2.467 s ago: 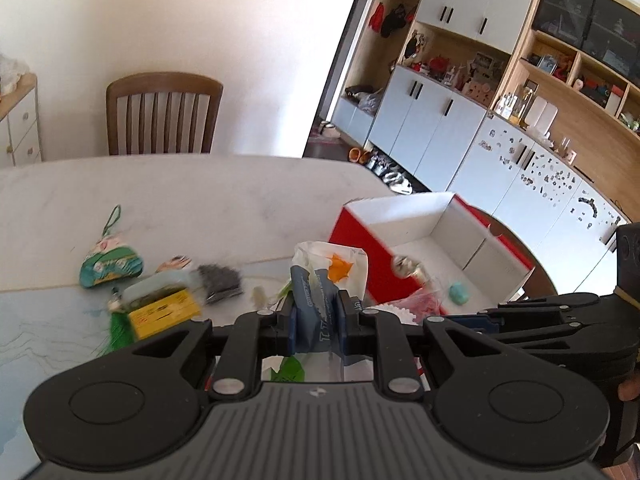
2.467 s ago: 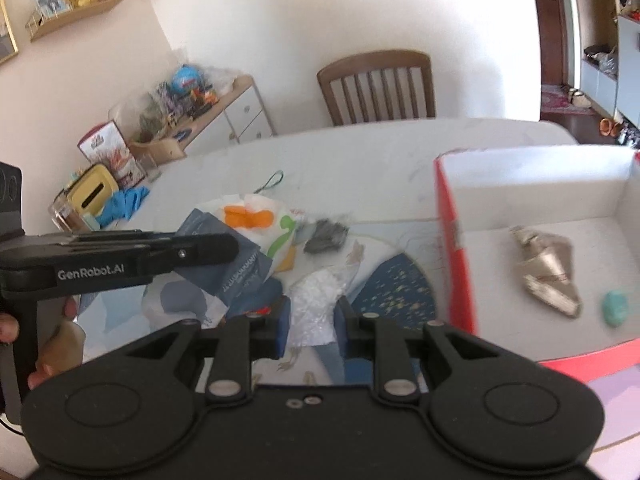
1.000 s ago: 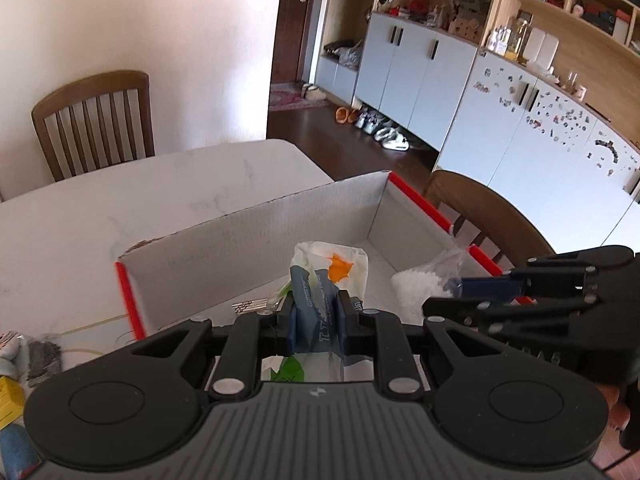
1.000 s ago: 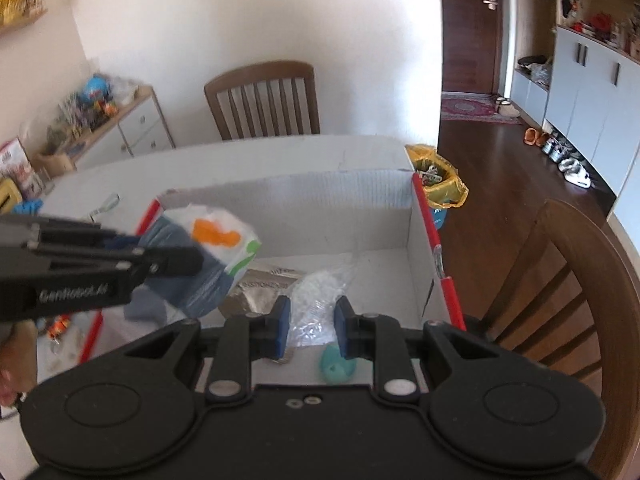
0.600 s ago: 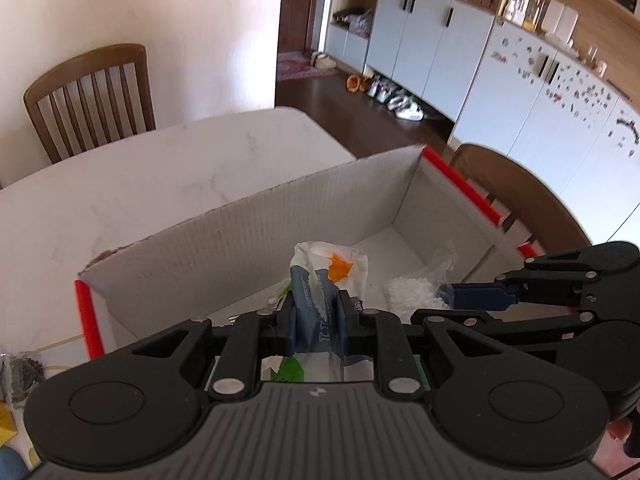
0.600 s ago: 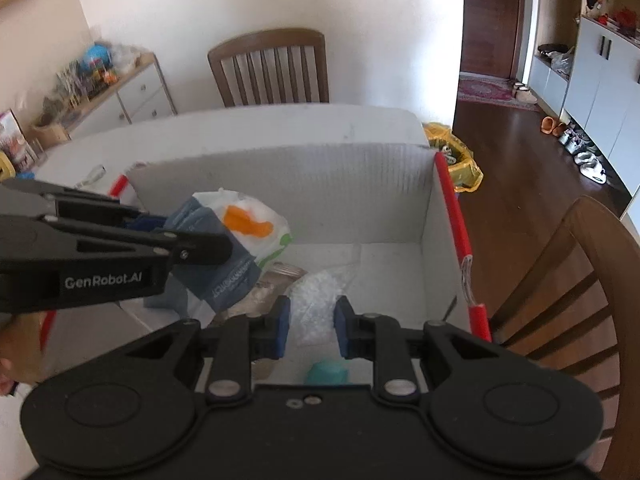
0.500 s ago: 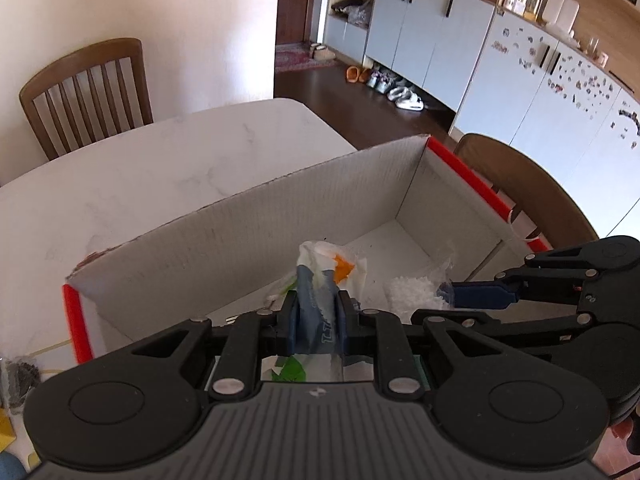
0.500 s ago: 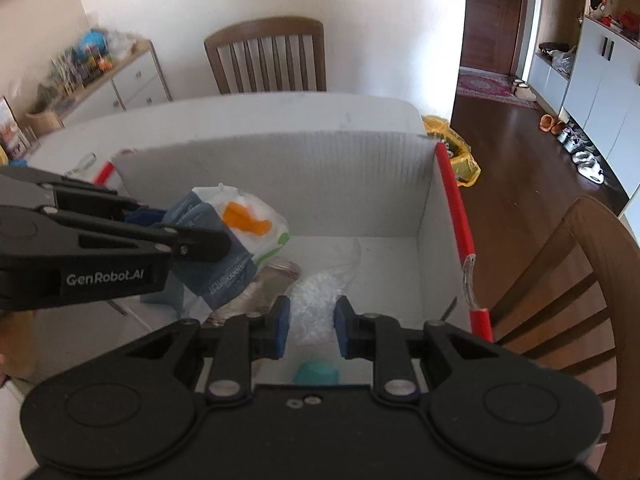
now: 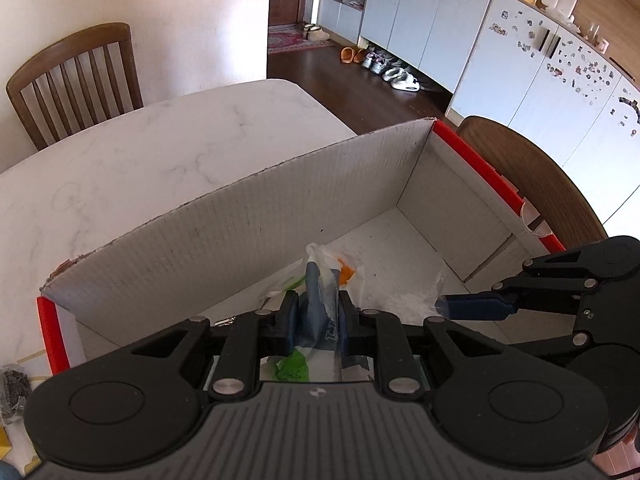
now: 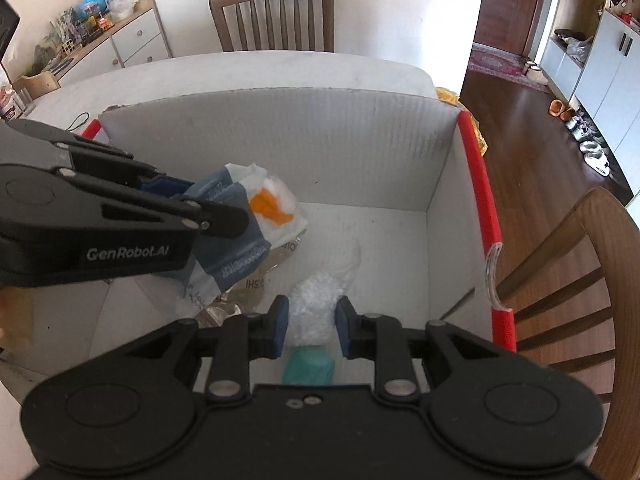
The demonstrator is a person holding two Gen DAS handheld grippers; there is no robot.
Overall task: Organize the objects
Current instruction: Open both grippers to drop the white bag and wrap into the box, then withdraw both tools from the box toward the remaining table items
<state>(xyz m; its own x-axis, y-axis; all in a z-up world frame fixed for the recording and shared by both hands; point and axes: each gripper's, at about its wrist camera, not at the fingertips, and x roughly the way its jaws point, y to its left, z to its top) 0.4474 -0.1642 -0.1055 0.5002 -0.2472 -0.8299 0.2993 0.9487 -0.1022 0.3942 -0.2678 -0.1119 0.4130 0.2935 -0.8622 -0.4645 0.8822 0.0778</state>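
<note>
Cardboard box (image 10: 280,152) with red-edged rims, standing open on a white marble table (image 9: 160,152); both grippers are held over its interior. Left gripper (image 9: 318,316): fingers closed on a blue, white and orange plastic packet (image 9: 320,292), which hangs between the pads above the box floor; in the right wrist view the same packet (image 10: 256,224) projects from the left gripper (image 10: 188,196) towards the rear wall of the box. Right gripper (image 10: 308,326): jaws set a little apart on either side of a clear bag of white granules (image 10: 316,304); whether the pads press the bag cannot be told from either view. In the left wrist view the right gripper (image 9: 472,306) enters from the right, its blue fingertip beside the white bag (image 9: 404,300). On the box floor lie a silvery foil pouch (image 10: 240,300), partly under the packet, and a teal object (image 10: 308,366) just below the right gripper's pads. A wooden chair (image 10: 272,16) stands at the far side of the table, a second chair (image 10: 568,264) just beyond the red right-hand rim. White cabinets (image 9: 440,20) line the wall, with shoes (image 9: 384,68) on the dark floor before them.
</note>
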